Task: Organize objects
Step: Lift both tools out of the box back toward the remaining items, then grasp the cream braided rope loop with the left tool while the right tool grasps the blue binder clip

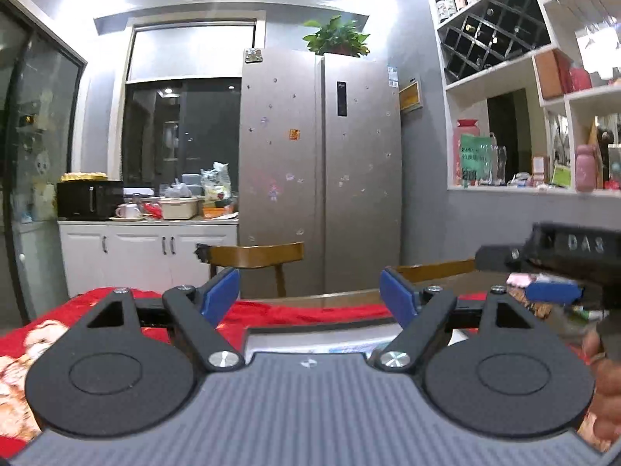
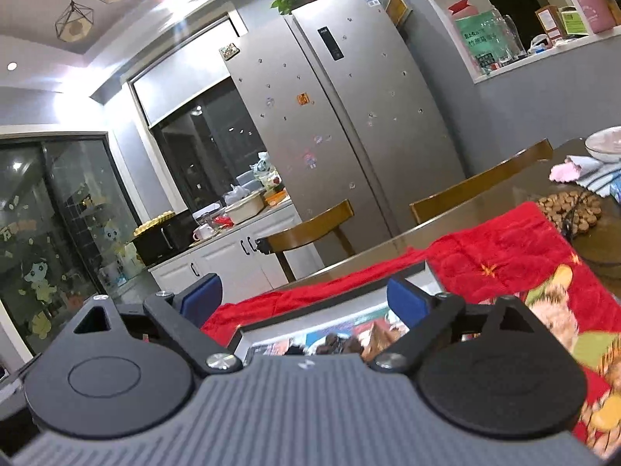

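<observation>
The left gripper (image 1: 309, 295) has its jaws spread wide with nothing between the blue pads (image 1: 221, 294). Just below and ahead of it, a flat tray (image 1: 310, 339) with a pale rim lies on a red blanket (image 1: 302, 312) that covers the near part of the desk (image 1: 337, 296); the tray sits beneath the gap of the jaws, not between them. At the right edge of the left wrist view, the right gripper (image 2: 304, 297) appears from the side, hovering over the desk. Its own camera shows its jaws likewise wide apart and empty, held over the same tray (image 2: 330, 336), whose contents are small dark and colourful pieces, too blurred to name. Past the blanket's far edge, bare desk shows, with a round wooden mat (image 2: 570, 209), folded cloths (image 2: 582, 174) and a white bowl (image 2: 605, 143) toward its far right corner. Two wooden chairs (image 2: 310, 229) stand behind, then a silver fridge (image 1: 320, 171)
</observation>
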Action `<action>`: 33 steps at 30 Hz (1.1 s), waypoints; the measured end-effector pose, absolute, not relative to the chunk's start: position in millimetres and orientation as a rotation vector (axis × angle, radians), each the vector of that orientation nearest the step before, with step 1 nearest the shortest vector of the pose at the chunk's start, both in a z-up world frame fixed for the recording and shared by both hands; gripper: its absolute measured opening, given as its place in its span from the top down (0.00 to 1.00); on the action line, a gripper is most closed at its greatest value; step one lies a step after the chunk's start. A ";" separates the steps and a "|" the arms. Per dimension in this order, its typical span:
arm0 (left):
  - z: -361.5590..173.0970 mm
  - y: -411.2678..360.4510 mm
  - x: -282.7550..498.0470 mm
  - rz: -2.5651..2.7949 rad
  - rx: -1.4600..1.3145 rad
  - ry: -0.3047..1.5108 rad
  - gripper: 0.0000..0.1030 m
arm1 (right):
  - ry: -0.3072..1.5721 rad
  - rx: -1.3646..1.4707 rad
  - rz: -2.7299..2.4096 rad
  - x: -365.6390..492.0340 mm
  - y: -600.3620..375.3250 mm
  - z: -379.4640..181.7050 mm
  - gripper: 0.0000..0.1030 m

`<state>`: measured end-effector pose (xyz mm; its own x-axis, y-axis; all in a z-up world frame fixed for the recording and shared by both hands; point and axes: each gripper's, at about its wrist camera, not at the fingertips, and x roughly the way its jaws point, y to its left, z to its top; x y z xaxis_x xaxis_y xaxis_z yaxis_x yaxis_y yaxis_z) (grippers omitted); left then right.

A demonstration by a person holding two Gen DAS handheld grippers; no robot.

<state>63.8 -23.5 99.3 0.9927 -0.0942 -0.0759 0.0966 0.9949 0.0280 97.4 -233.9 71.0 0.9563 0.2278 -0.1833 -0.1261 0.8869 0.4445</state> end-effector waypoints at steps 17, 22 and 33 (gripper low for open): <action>5.0 7.8 99.2 -0.257 -0.074 0.572 0.19 | 0.559 0.408 0.046 110.5 -203.2 -9.8 0.08; -3.9 6.1 117.8 -0.227 -0.063 0.665 0.19 | 0.606 0.399 0.044 117.4 -205.7 -16.5 0.12; -10.6 -30.2 125.2 -0.230 0.088 0.648 0.29 | 0.626 0.335 0.036 124.4 -201.8 -22.4 0.29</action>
